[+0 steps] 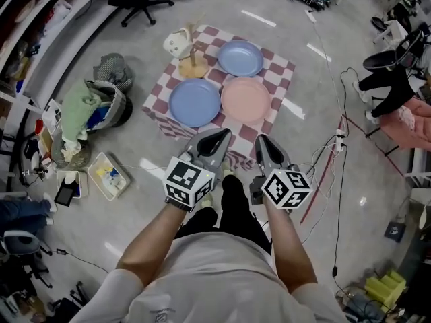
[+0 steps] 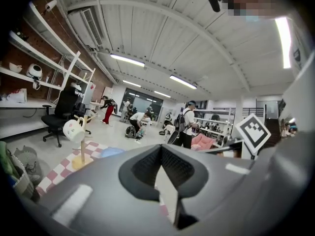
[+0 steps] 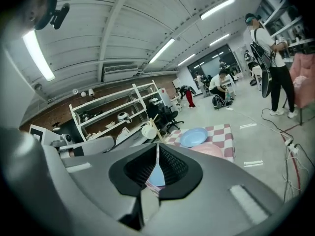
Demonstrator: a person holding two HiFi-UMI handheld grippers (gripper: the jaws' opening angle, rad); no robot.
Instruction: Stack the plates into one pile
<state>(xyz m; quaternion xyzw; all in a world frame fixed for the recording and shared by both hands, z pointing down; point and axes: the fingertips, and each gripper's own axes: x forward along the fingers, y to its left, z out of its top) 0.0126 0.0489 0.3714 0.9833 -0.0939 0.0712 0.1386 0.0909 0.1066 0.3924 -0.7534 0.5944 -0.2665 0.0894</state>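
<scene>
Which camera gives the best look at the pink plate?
The head view: the pink plate shows whole, from above. The right gripper view catches only its edge; the left gripper view shows none of it.

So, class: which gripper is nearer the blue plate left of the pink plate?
Left. The left gripper hangs just short of that blue plate, slightly to its right; the right gripper is farther right, short of the pink plate.

left plate [image 1: 194, 102] beside right plate [image 1: 246, 99], far plate [image 1: 240, 58] behind; all on cloth [image 1: 283, 73]
</scene>
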